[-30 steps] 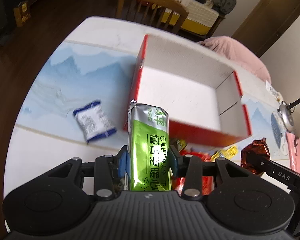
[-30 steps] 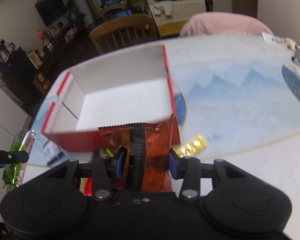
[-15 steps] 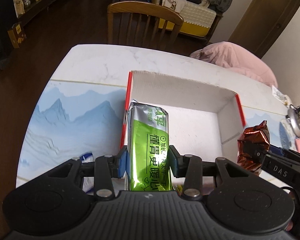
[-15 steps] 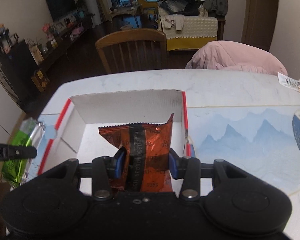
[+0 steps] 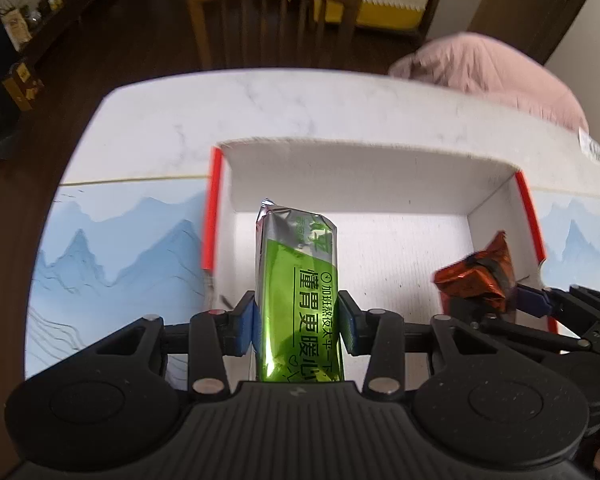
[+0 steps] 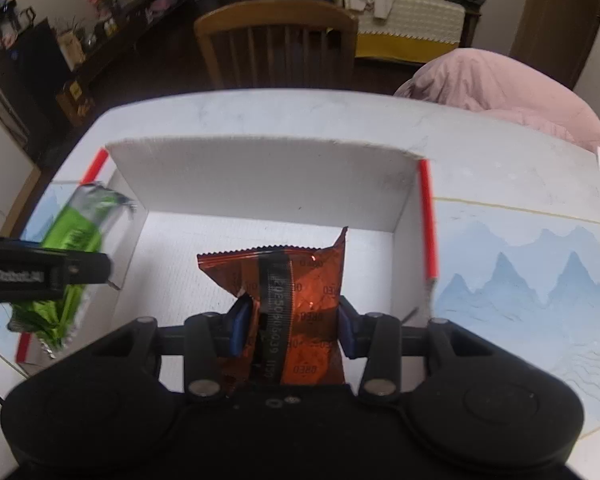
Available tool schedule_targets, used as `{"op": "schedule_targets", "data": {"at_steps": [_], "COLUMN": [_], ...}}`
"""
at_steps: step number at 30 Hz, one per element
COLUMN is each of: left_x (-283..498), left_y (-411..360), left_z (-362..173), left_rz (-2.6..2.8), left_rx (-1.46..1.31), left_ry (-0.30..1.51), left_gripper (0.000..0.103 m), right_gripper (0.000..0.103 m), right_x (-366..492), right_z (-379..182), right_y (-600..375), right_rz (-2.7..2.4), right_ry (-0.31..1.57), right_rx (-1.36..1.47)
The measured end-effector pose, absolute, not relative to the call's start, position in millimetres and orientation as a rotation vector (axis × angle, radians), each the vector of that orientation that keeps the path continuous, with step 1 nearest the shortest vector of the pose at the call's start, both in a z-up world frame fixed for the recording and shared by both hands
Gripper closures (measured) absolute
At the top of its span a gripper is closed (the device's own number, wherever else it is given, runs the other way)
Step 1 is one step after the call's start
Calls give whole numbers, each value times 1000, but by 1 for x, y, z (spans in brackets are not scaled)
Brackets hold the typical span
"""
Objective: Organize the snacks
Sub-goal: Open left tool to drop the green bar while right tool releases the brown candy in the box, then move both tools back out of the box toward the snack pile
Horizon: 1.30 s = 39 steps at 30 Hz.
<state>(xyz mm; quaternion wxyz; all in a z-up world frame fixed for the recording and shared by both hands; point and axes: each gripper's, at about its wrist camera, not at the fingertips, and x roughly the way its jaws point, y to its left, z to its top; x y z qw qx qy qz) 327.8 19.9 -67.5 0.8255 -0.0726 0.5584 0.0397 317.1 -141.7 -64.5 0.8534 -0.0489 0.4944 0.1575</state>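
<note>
1. Left wrist view: the left gripper (image 5: 298, 322) pinched a green snack bar (image 5: 300, 300) between its blue pads, jaws part-way closed against the wrapper's sides; the bar stood out along the fingers over the open box (image 5: 380, 168).
2. Right wrist view: the right gripper (image 6: 290, 328) clamped an orange cookie packet (image 6: 296, 300) in the same manner, jaws likewise part-way closed on the foil, the packet held above the white box floor near the right-hand wall.
3. Position of the goods: both snacks hung over the box interior, side by side, neither resting on the floor as far as could be told.
4. Progress: the visible part of the box floor was bare, so judged from these views nothing was yet stowed; both items awaited lowering and release.
5. Remaining work: whether further snacks lay on the table (image 5: 160, 120) could not be told, the near edge being hidden by the grippers.
</note>
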Motion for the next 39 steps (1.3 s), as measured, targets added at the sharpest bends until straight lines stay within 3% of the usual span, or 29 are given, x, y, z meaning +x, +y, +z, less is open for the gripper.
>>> {"op": "schedule_targets", "data": {"at_steps": [21, 27, 29, 39], "left_x": [352, 360, 358, 333], "left_y": [8, 10, 10, 12], "left_z": [-145, -148, -147, -115], "left_rz": [49, 52, 33, 3], "left_rx": [-135, -142, -152, -171], "left_ry": [1387, 1396, 1389, 1310], "left_gripper": [62, 61, 56, 56], "right_gripper": [61, 59, 56, 45], "right_x": [327, 329, 328, 307], "right_z": [-117, -115, -113, -81], "right_y": [-113, -111, -109, -119], "right_rz": [366, 368, 376, 416], "right_ry": [1186, 1192, 1186, 1121], "right_rx": [-221, -229, -231, -191]}}
